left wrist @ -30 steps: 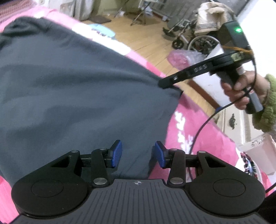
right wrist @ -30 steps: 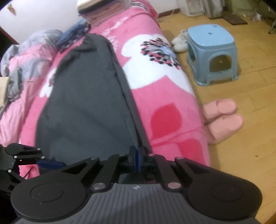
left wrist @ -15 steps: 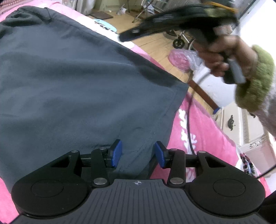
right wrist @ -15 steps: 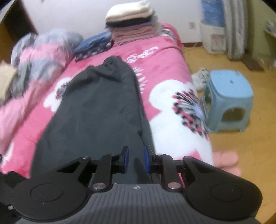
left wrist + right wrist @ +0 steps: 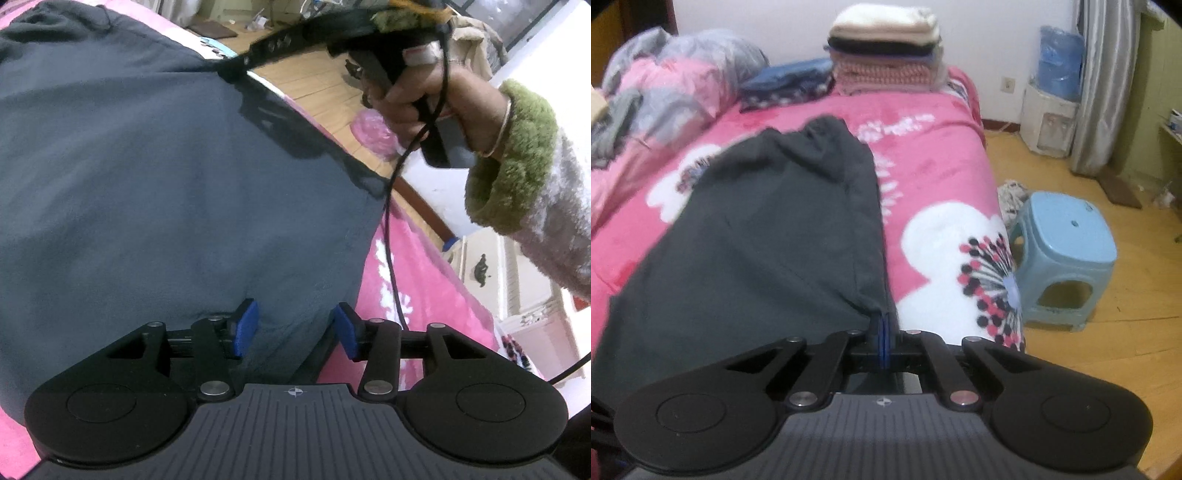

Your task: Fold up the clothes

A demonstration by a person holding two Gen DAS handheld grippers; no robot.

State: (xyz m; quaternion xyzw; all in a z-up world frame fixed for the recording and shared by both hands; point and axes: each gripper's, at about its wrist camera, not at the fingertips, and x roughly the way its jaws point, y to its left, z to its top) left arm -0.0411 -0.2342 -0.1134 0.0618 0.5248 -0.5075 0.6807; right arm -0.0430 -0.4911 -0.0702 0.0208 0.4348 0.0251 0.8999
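My left fingers (image 5: pixel 293 328) stand apart and grip nothing; they have just been opening a little further, and the hem of the trousers (image 5: pixel 155 184) lies between the two blue pads (image 5: pixel 246 325), slack and unpinched. If I lift from here, that corner stays on the bed (image 5: pixel 424 280) and the fold comes up lopsided.

My right fingers (image 5: pixel 884 334) have just clamped shut, and the dark edge of the trousers seems caught at their tips, drawn into a small peak right at the pads. It looks like a thin bite on the very edge of the cloth, so a quick pull could strip it out. The frames are soft there, so I judge rather than know how much fabric is held.

Ahead of the right fingers the trousers run lengthwise up the bed toward the bunched waistband (image 5: pixel 820 136). With one side held and the other loose, any haul forward would likely skew them and drag wrinkles in.

Beyond the left fingers, the cable (image 5: pixel 391 206) of the right tool hangs just beside the hem and could snag. Farther ahead of the right fingers sits a folded stack (image 5: pixel 886 48), which an overshooting carry might knock.
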